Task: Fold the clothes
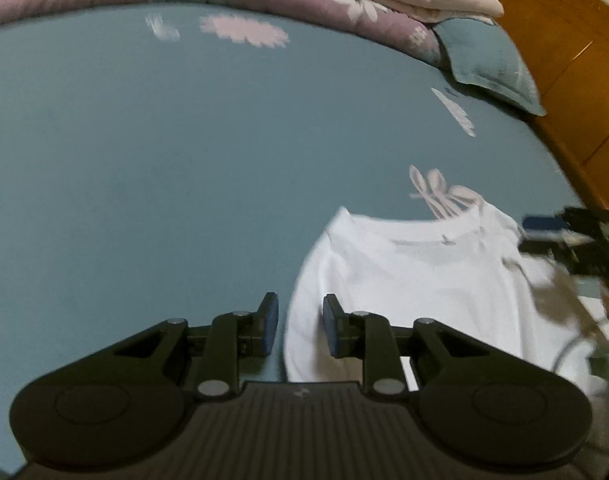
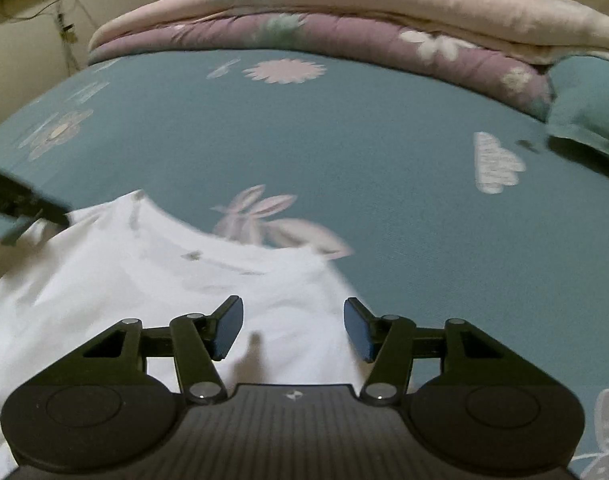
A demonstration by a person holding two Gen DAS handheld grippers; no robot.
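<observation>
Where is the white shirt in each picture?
Left wrist view: the white shirt lies lower right, its edge by the left gripper.
Right wrist view: the shirt lies lower left, under the right gripper.
Shared landmark: the pink bunny print beyond its collar.

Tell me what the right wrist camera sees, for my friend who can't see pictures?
A white shirt lies spread on a teal flowered bedsheet, with the open right claw above its edge, holding nothing. The left claw pokes in at the far left by the shirt's corner. Folded quilts are stacked at the back of the bed.
</observation>
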